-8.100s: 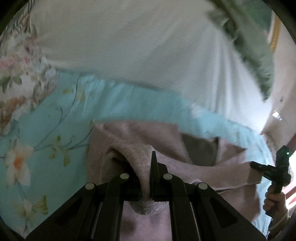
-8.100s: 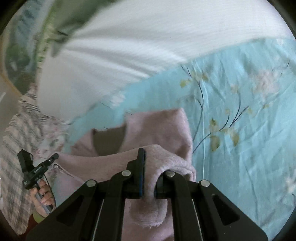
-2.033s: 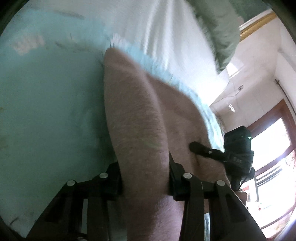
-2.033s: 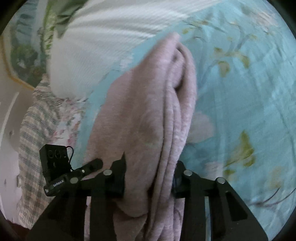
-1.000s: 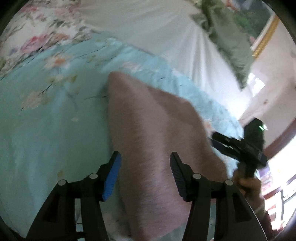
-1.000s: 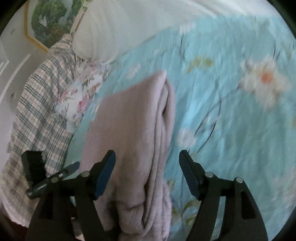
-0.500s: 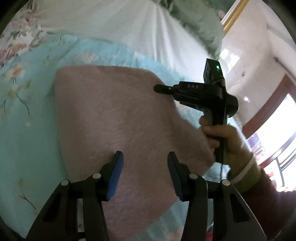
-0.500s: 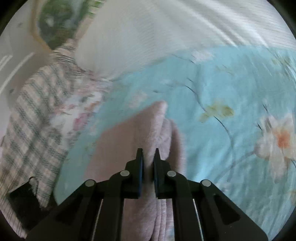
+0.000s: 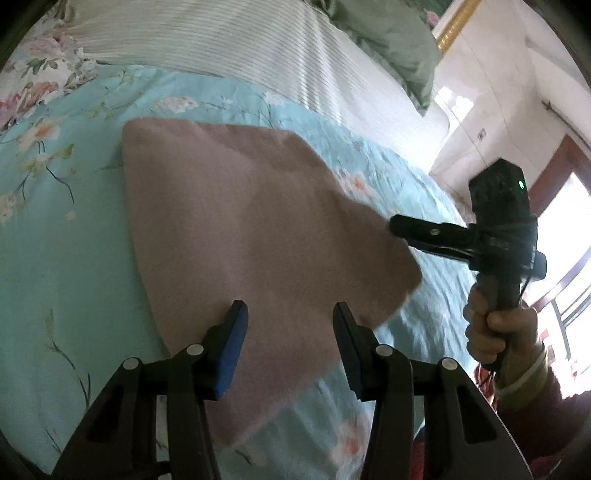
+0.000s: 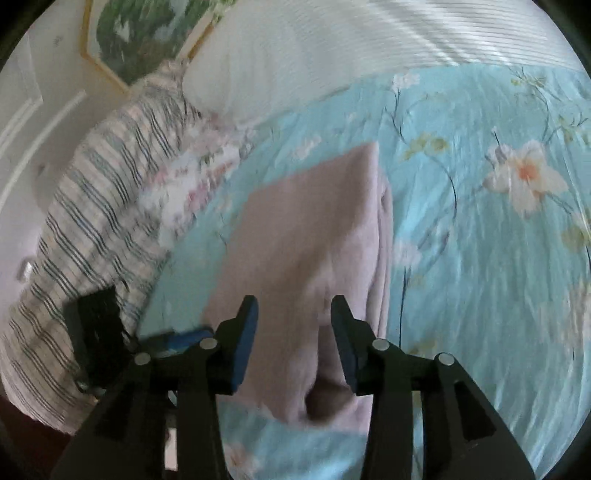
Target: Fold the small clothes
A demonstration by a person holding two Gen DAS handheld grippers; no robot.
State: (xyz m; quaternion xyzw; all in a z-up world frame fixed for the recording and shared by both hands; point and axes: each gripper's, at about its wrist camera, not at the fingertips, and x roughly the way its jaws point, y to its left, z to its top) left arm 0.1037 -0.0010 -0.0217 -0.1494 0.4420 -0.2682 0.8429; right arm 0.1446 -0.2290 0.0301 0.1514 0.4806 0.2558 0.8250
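A folded pink fleece garment (image 9: 236, 229) lies flat on the light blue floral bedspread (image 9: 55, 229). My left gripper (image 9: 290, 325) is open and empty, its fingers just above the garment's near edge. In the left wrist view the right gripper (image 9: 397, 227) comes in from the right, its tip at the garment's right corner. In the right wrist view the garment (image 10: 306, 240) lies ahead, stacked layers along its right side. My right gripper (image 10: 293, 317) is open above its near end, holding nothing.
A white striped pillow (image 9: 229, 40) and a green pillow (image 9: 388, 33) lie at the head of the bed. A plaid blanket (image 10: 92, 192) lies to the left in the right wrist view. A framed picture (image 10: 147, 29) hangs on the wall.
Both grippers let go of the garment, which now lies folded on the bed. The right gripper, shut half a second ago, has opened. The left gripper has pulled back slightly.
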